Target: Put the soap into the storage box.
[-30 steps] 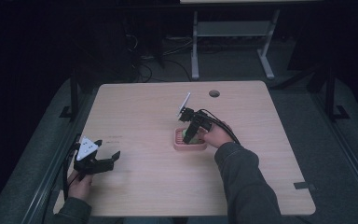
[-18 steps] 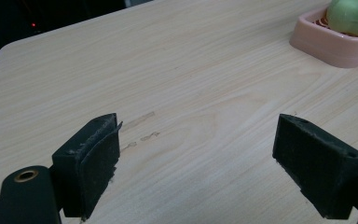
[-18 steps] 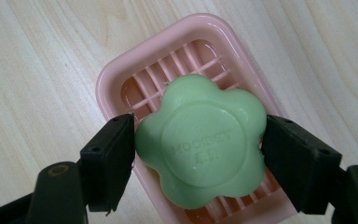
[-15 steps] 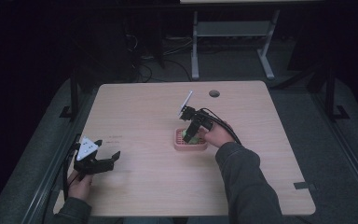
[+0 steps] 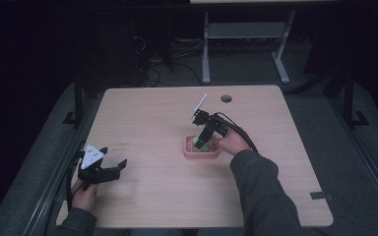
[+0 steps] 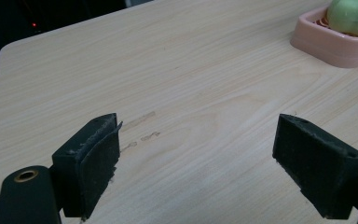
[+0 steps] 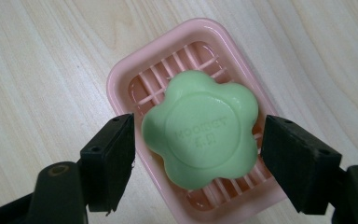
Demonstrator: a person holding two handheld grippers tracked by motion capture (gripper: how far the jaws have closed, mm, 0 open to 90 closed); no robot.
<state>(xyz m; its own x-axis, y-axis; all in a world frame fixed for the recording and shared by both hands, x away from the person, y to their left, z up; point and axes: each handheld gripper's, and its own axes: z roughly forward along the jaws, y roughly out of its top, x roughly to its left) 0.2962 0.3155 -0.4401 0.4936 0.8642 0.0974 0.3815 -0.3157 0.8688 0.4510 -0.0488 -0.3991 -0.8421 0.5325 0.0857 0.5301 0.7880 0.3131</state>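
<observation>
Pale wood-grain counter point(image 5: 152, 123) with rounded corners, seen from above, a round cable hole point(image 5: 226, 98) near its 12 o'clock edge. Just right of centre, a pink rectangular plastic soap dish point(image 5: 201, 149) with a slatted floor, carrying a green flower-shaped bar of soap point(image 7: 201, 129) stamped with raised lettering too soft to read. Right gripper point(image 5: 203, 143) angled down over the dish from the 3 o'clock side, held by the person's right hand point(image 5: 234, 140), grey sleeve point(image 5: 263, 196) trailing toward 5 o'clock and a black cable point(image 5: 243, 135) looping over the wrist. In the right gripper view, black jaws spread to either side of the soap, at 9 and 3 o'clock of it, a narrow gap visible on each side, so flanking but not pinching; soap lying in the dish, overhanging the slats. Left gripper point(image 5: 113, 169) resting low near the counter's 8 o'clock corner, well apart from the dish, held in the left hand point(image 5: 84, 192), white three-cornered plate point(image 5: 92, 156) on top. In the left gripper view, jaws spread wide over bare wood with faint scuff marks point(image 6: 140, 128) between them, the dish and soap far off at 1 o'clock
</observation>
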